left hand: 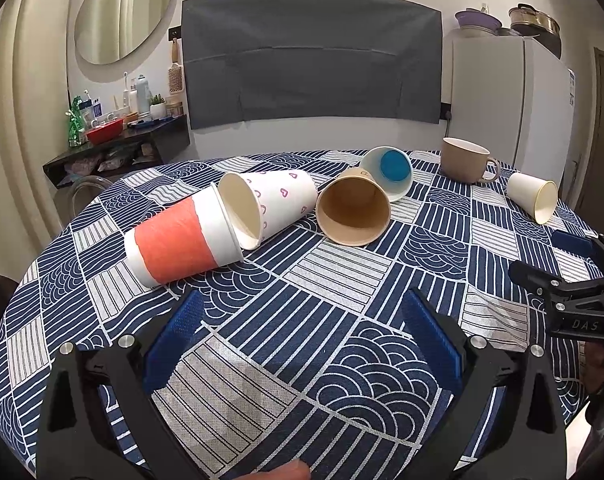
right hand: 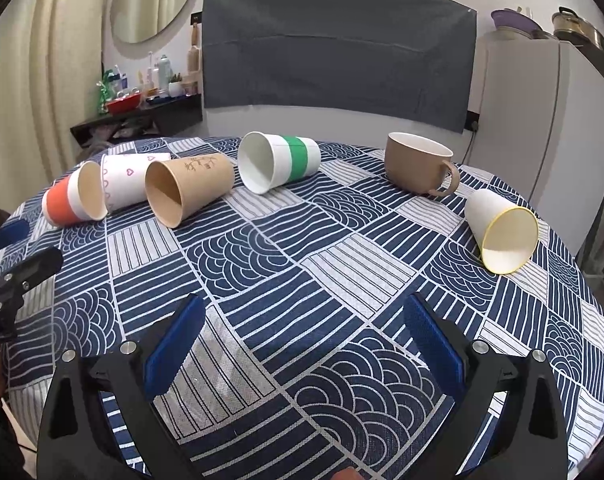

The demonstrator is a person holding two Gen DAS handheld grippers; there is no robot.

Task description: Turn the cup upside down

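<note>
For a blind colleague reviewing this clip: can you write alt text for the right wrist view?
The open right gripper hovers over a blue-and-white patterned tablecloth. Beyond it five paper cups lie on their sides: orange-banded, heart-printed, brown kraft, green-banded and yellow-rimmed; a beige ceramic mug stands upright.

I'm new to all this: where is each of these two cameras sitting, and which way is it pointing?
Left wrist view: rides on the left gripper, facing forward over the table at the orange-banded cup; its own open blue fingers show, plus the right gripper at the right edge.
Right wrist view: rides on the right gripper, facing the same way towards the green-banded cup; its own open fingers show, plus the left gripper at the left edge.
Shared: brown paper cup, beige mug.
</note>
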